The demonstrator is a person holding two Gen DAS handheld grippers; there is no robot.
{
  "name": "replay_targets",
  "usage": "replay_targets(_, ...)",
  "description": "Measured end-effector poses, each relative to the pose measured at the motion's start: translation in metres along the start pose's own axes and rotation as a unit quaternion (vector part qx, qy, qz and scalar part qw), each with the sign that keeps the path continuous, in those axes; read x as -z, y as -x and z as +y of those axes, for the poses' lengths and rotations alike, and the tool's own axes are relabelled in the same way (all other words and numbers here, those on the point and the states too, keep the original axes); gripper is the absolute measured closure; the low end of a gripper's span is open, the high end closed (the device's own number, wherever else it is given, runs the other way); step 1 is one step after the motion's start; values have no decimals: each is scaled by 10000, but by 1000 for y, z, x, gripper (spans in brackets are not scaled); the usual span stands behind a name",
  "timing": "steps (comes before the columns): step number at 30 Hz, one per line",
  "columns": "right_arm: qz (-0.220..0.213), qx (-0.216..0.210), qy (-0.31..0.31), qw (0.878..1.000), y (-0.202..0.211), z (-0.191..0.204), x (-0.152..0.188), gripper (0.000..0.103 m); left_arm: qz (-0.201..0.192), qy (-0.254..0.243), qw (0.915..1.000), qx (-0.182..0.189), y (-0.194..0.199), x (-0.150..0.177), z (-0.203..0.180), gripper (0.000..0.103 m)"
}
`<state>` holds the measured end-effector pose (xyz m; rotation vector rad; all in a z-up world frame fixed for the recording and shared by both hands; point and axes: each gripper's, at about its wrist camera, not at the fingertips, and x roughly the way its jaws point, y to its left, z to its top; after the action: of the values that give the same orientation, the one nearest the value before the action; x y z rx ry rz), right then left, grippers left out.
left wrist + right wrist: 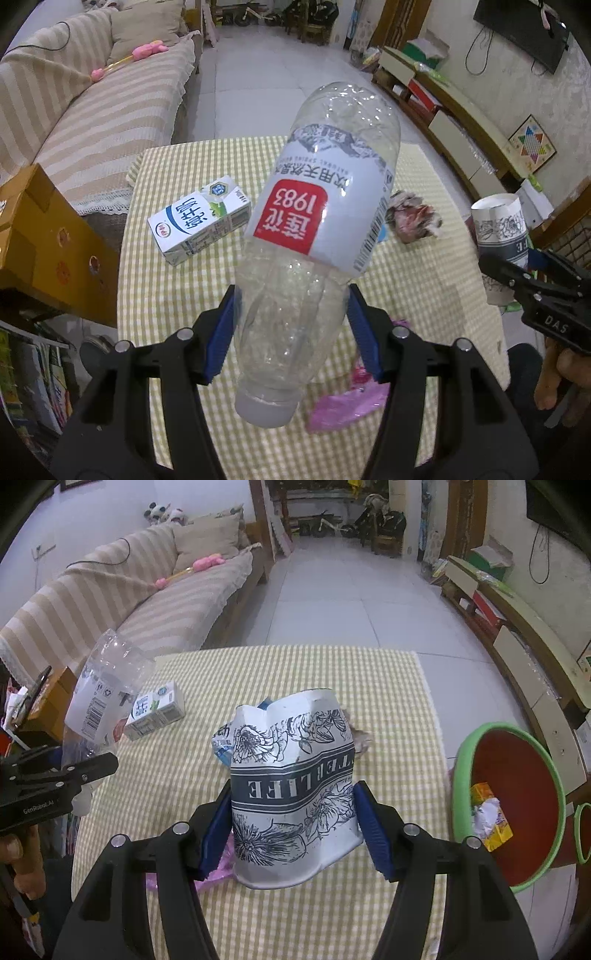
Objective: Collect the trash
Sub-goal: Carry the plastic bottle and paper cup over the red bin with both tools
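My left gripper (pixel 291 291) is shut on a clear empty plastic bottle (pixel 317 206) with a red-and-white label, held off the table with its cap toward the camera. My right gripper (pixel 293 794) is shut on a crumpled white paper cup (pixel 291 782) with a dark flower print, also lifted. On the yellow checked tablecloth (pixel 177 302) lie a white milk carton (pixel 199 219), a crumpled wad of paper (pixel 413 218) and a pink plastic bag (pixel 347 402). The bottle (pixel 103 698) and the left gripper (pixel 92 768) show at the left of the right wrist view.
A red trash bin with a green rim (pixel 496 726) stands on the floor right of the table, with an orange carton and white paper inside. A striped sofa (pixel 92 110) and a cardboard box (pixel 44 236) are left. A low TV cabinet (pixel 524 627) runs along the right wall.
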<state>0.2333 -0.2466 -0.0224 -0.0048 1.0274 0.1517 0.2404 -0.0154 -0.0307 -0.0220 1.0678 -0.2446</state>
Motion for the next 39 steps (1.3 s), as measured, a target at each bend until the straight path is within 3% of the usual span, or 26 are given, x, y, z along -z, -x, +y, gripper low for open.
replay_targets(22, -312, 194, -464, 9982, 42, -61, 3, 42, -138, -106, 9982, 575, 10, -13, -73, 47)
replay_targets(39, -408, 603, -1137, 9908, 62, -146, 12, 42, -45, -460, 9911, 1248, -8, -35, -156, 47)
